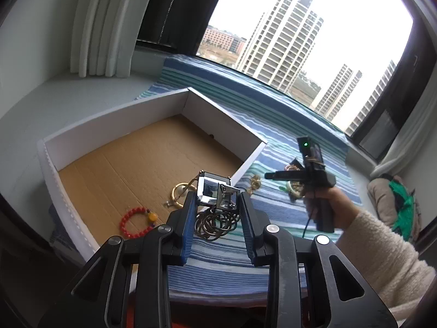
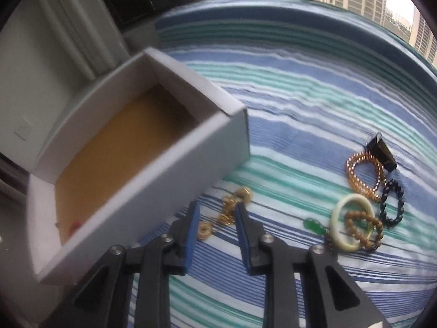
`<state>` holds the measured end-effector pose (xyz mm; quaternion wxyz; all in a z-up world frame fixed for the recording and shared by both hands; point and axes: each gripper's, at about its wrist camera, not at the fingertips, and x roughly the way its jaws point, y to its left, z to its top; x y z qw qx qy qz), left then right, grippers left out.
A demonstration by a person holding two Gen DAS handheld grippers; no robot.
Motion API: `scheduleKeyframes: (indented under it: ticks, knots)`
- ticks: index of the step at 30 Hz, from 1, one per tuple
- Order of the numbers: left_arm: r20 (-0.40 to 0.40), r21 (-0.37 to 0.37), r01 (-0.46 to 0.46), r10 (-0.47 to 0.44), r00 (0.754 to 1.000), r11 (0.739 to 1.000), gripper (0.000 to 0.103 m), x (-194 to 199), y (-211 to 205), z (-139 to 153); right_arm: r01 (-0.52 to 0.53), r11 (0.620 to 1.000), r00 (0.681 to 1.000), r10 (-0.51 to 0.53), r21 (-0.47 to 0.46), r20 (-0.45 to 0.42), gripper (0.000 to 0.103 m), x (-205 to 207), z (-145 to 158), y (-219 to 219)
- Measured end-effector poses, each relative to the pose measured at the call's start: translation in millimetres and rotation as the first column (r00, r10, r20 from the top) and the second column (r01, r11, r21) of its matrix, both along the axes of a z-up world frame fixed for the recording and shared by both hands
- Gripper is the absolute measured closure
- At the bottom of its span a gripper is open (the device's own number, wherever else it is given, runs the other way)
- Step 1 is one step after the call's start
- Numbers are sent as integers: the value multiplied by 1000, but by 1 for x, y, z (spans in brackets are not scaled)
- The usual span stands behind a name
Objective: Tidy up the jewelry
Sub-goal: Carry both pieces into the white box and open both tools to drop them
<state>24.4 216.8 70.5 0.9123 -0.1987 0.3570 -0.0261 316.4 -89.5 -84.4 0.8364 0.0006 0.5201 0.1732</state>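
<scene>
The left tongs grip a square mirrored pendant between their blue pads, its dark chain hanging in loops below and between the fingers. They hang above the near right corner of a white box with a brown cardboard floor. In the box, just ahead and to the left of these tongs, lies a gold bangle; further left lies a red bead bracelet with a yellow bead. The box sits on a blue, green and white striped cloth. To the right of the left tongs, a hand in a cream fuzzy sleeve holds the other tool. The right tongs point down at the cloth with their jaws apart and nothing pressed between the pads; a gold chain with round gold pieces lies on the cloth straight ahead, between the fingertips in this view. The box stands to their left. To their right lies a cluster: a green stone, a pale bangle with a brown bead bracelet across it, a black bead bracelet, a gold link bracelet and, furthest, a small black object.
</scene>
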Motion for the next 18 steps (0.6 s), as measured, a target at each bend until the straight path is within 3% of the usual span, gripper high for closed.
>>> scheduleKeyframes:
  ticks: [5, 10, 12, 18]
  knots:
    - [-21, -7, 3, -3, 1000, 1000, 73, 1, -2, -9, 53, 998, 998, -51, 42, -30, 75, 14, -40, 2]
    - [-48, -17, 9, -9, 999, 1000, 73, 6, -6, -18, 34, 997, 997, -29, -72, 66, 70, 3, -44, 30]
    - [-54, -23, 8, -9, 998, 1000, 73, 7, -6, -20, 47, 995, 996, -40, -90, 73, 78, 1, -44, 31]
    - [-55, -3, 3, -3, 998, 1000, 73, 5, -4, -18, 42, 999, 990, -40, -10, 133, 79, -25, -1, 4]
